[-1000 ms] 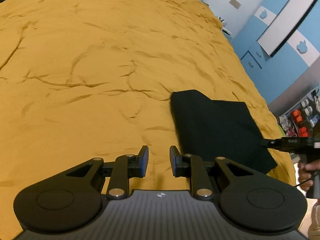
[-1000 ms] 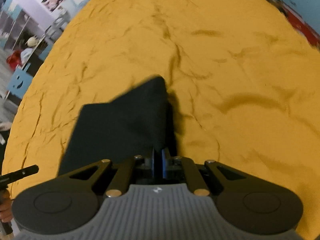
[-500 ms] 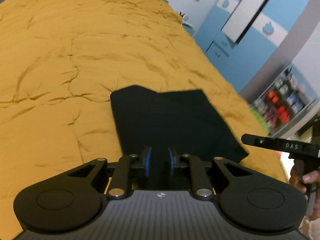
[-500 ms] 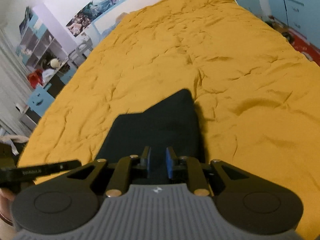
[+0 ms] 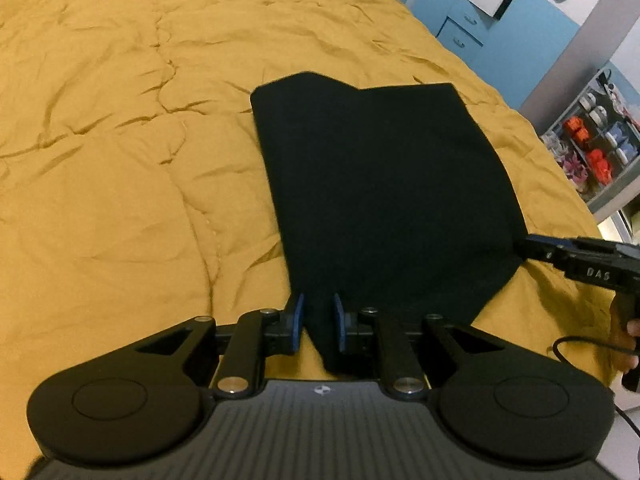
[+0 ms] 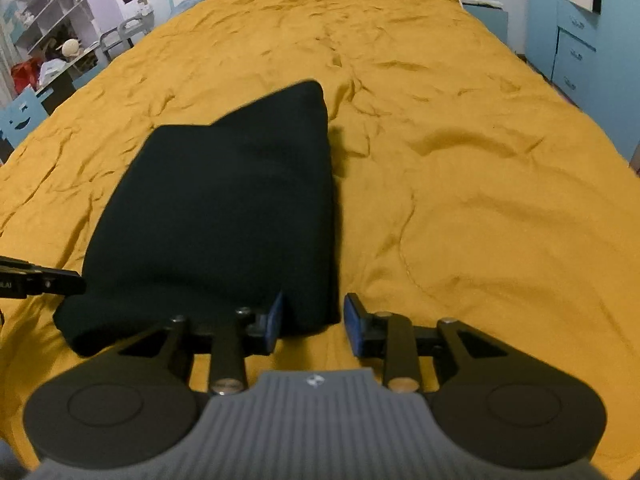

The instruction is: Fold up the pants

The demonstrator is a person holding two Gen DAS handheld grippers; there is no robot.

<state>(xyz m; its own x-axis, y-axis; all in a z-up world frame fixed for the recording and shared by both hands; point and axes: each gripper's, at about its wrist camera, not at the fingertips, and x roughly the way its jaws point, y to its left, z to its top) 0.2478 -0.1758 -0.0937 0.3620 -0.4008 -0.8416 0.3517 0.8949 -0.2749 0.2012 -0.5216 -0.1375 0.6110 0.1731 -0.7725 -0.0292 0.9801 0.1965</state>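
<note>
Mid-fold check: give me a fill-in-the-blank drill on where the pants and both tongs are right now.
1. The folded pants are ____ in colour.
2. They lie on a bedspread coloured ____.
3. The near-left corner of the pants sits between the fingers of the ____ tongs.
4. The jaws of the right tongs stand ____, with the pants' near-right corner between them.

Missing words: black; yellow; left; open
</note>
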